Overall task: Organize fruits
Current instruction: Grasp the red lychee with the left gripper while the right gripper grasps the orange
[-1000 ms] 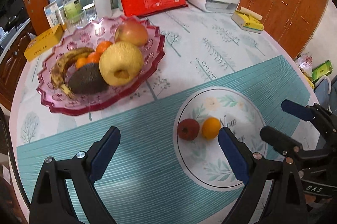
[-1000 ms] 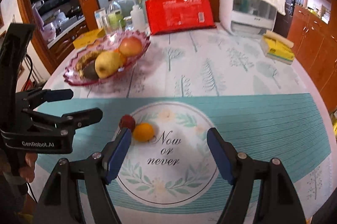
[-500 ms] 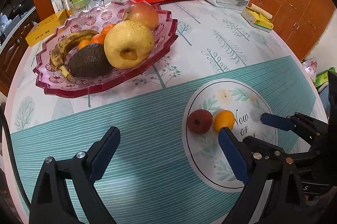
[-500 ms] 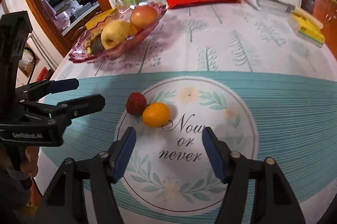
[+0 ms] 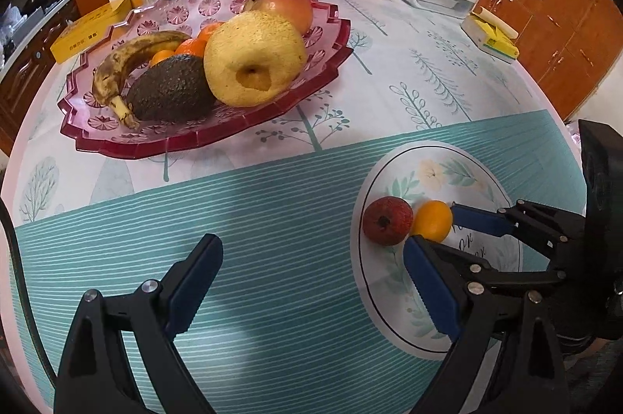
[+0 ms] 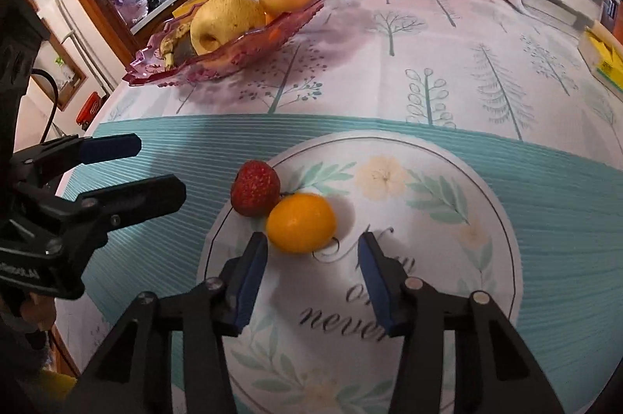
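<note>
Small orange [image 6: 300,222] and red fruit [image 6: 255,188] are touching each other, still lying loose on the tabletop [image 6: 428,71]; the pink fruit dish [image 5: 323,71] is already holding the rest. My right claw [image 6: 312,272] has dropped closer than a second ago and has just been narrowing, orange just ahead, ungripped. My left claw [image 5: 311,281] is hanging wide, empty.

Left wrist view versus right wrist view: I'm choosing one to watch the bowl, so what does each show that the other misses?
Only the left wrist view shows the bowl's inside: the avocado and mandarins. Only the right wrist view shows the gap between the right claw and the small orange fruit, jaws just closing, nothing between them. Both show the pink bowl, pear, banana, and red fruit.
</note>
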